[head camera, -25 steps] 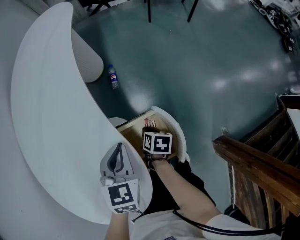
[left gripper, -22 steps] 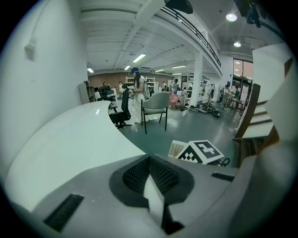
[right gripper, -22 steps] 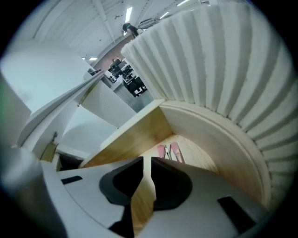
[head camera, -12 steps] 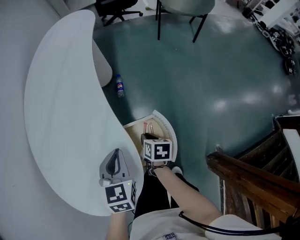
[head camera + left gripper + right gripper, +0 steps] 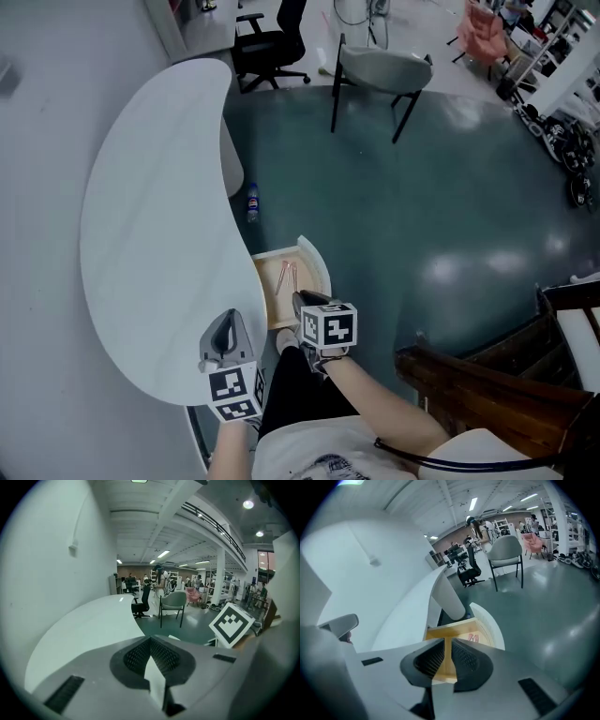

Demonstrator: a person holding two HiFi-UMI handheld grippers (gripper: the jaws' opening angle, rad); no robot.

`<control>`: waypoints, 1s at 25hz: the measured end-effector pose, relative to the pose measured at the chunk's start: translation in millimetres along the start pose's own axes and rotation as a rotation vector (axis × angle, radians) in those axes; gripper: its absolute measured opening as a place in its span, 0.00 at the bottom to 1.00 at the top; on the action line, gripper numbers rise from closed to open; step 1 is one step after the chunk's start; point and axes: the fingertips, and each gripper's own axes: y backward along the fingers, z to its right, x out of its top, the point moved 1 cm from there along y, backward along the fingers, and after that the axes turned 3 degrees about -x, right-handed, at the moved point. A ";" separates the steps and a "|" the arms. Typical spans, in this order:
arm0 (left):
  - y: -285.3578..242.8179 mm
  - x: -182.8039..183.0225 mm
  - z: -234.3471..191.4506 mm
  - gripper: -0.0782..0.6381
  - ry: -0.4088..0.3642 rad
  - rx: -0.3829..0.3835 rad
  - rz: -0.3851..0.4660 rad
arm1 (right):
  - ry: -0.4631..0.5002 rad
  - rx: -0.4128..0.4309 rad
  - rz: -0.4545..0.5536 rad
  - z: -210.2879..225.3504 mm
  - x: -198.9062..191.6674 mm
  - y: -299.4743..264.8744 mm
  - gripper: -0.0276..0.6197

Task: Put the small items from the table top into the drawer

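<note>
So the drawer point(image 5: 320, 265) is pulled out from the right edge of the curved white table point(image 5: 150, 244). It has a wooden inside, and its rounded white front faces right, out over the dark green floor point(image 5: 422, 206). In it there are a couple of thin pinkish items point(image 5: 286, 275), too small to say what they are. They lie side by side in the far part of the drawer, with their long axis running roughly near-to-far, about parallel to the drawer front. The right gripper point(image 5: 302, 302) hangs over the near end of the drawer and points down and away from the person. Its jaws are only a narrow slit apart with nothing in them, and you can see the drawer's wood right through the gap. The left gripper point(image 5: 229, 323) is just left of that, over the near right edge of the tabletop. Its jaws are pinched together at the tips and it's empty too. Further out, a small bottle point(image 5: 252, 201) lies on the floor by the table's leg, past the drawer. A grey chair point(image 5: 380, 70) and a black office chair point(image 5: 272, 42) stand at the far end. Some dark wooden furniture point(image 5: 469, 384) sits at the near right.
</note>
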 end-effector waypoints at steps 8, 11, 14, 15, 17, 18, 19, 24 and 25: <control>67.1 10.9 40.3 0.14 -0.002 0.037 0.070 | 0.093 0.101 0.077 -21.3 -6.6 95.6 0.14; 94.6 11.3 52.3 0.14 0.013 0.052 0.093 | 0.129 0.132 0.109 -29.5 -8.8 130.1 0.14; 119.3 11.4 62.1 0.14 0.023 0.065 0.118 | 0.156 0.168 0.135 -39.1 -10.7 160.7 0.14; 127.4 10.4 65.1 0.14 0.024 0.068 0.124 | 0.160 0.181 0.143 -42.5 -12.5 170.5 0.14; 143.0 7.6 71.8 0.14 0.030 0.075 0.138 | 0.173 0.204 0.161 -48.7 -16.2 190.0 0.14; 150.1 7.2 75.2 0.14 0.034 0.079 0.147 | 0.184 0.215 0.171 -51.6 -16.6 199.5 0.14; 156.4 7.3 78.4 0.14 0.039 0.083 0.156 | 0.196 0.226 0.180 -54.6 -15.7 208.6 0.14; 180.0 4.4 85.5 0.14 0.054 0.094 0.172 | 0.240 0.271 0.225 -72.8 -13.4 242.7 0.14; 185.0 4.4 85.3 0.14 0.057 0.097 0.173 | 0.255 0.281 0.226 -77.9 -14.8 247.2 0.14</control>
